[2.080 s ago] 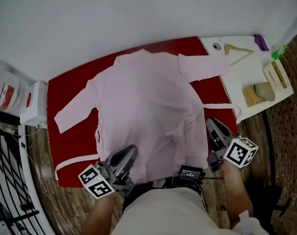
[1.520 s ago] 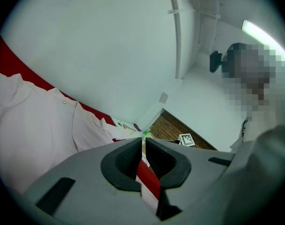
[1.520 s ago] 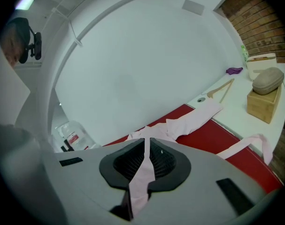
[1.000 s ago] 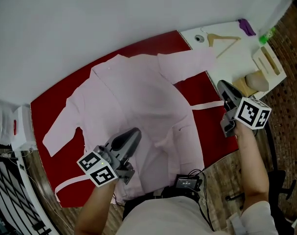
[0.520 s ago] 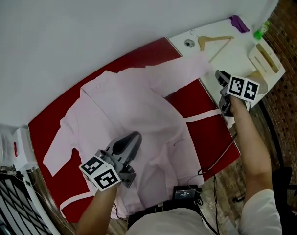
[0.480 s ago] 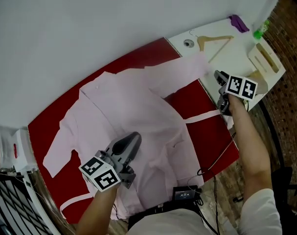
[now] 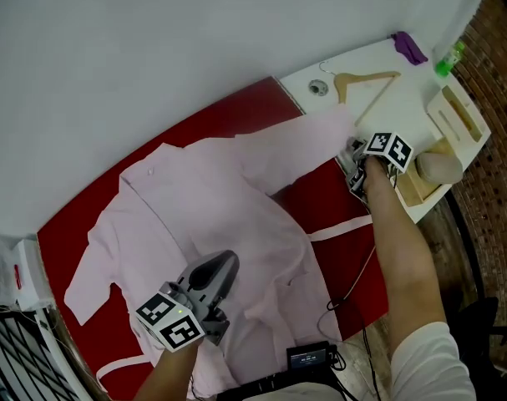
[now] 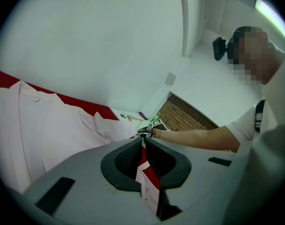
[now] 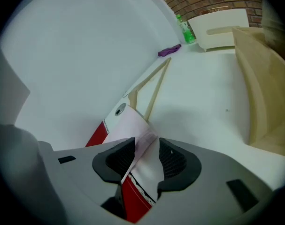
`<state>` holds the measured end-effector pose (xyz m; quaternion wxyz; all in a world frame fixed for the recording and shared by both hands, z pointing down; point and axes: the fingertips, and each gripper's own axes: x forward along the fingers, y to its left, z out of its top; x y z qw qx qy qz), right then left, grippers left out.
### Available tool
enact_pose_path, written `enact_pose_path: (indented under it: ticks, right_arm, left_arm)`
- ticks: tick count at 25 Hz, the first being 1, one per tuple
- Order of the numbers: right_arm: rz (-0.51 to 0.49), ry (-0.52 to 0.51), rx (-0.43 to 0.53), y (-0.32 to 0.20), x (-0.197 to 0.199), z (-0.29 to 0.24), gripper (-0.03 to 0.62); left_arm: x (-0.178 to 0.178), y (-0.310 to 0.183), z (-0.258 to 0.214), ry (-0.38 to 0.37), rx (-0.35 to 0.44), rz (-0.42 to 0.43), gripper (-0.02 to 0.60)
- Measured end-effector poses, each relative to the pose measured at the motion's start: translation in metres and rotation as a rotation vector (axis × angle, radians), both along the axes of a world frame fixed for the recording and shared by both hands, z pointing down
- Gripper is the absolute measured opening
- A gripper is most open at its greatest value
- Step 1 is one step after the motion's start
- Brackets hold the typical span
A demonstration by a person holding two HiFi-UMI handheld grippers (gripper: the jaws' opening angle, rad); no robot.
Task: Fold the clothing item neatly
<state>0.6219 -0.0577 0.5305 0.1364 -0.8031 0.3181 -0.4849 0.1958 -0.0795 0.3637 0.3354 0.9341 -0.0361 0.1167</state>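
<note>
A pale pink shirt (image 7: 211, 199) lies spread on the red table (image 7: 353, 266), collar toward the wall. Its right sleeve (image 7: 311, 136) reaches onto the white side table (image 7: 362, 57). My right gripper (image 7: 352, 164) is at that sleeve's cuff. In the right gripper view the jaws have just been opening, and the cuff (image 9: 133, 123) lies loose between the pads of the right gripper (image 9: 143, 149). My left gripper (image 7: 224, 263) hovers shut over the shirt's lower front. In the left gripper view the left gripper (image 8: 143, 146) has nothing between its pads, with shirt cloth (image 8: 62, 130) beyond.
On the side table lie a wooden hanger (image 7: 366, 82), a purple cloth (image 7: 410, 47), a green bottle (image 7: 451, 57), a white rack (image 7: 460, 115) and a wooden stand (image 7: 424, 174). A pink belt strip (image 7: 341, 228) crosses the red table. A black device (image 7: 307, 357) with a cable sits at its near edge.
My right gripper has travelled from beside the table's right edge up to the sleeve cuff and now points down at it. The left gripper has drifted slightly over the shirt's front.
</note>
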Motion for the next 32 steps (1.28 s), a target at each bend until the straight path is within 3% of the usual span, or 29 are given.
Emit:
enact_pose_path:
  ticks: [7, 9, 11, 14, 22, 32]
  right_arm:
    - [0.108, -0.046, -0.033, -0.005, 0.013, 0.005, 0.146]
    - [0.101, -0.034, -0.060, -0.003, 0.013, 0.007, 0.135]
    - [0.072, -0.006, -0.083, -0.001, 0.012, 0.009, 0.083]
    - [0.016, 0.046, -0.062, -0.004, 0.009, 0.004, 0.034]
    - [-0.302, 0.378, -0.054, -0.029, -0.017, -0.047, 0.032]
    - [-0.760, 0.797, -0.049, -0.084, -0.123, -0.100, 0.031]
  left_arm:
    - [-0.001, -0.004, 0.006, -0.008, -0.012, -0.010, 0.005]
    - [0.000, -0.003, 0.006, -0.008, -0.017, -0.008, 0.005]
    - [0.001, -0.002, 0.007, -0.007, -0.021, -0.006, 0.005]
    - [0.005, -0.003, 0.009, -0.003, -0.034, -0.006, 0.005]
    - [0.029, -0.015, 0.016, 0.015, -0.085, 0.002, 0.006]
    - [0.054, -0.040, 0.031, 0.006, -0.127, -0.013, 0.009]
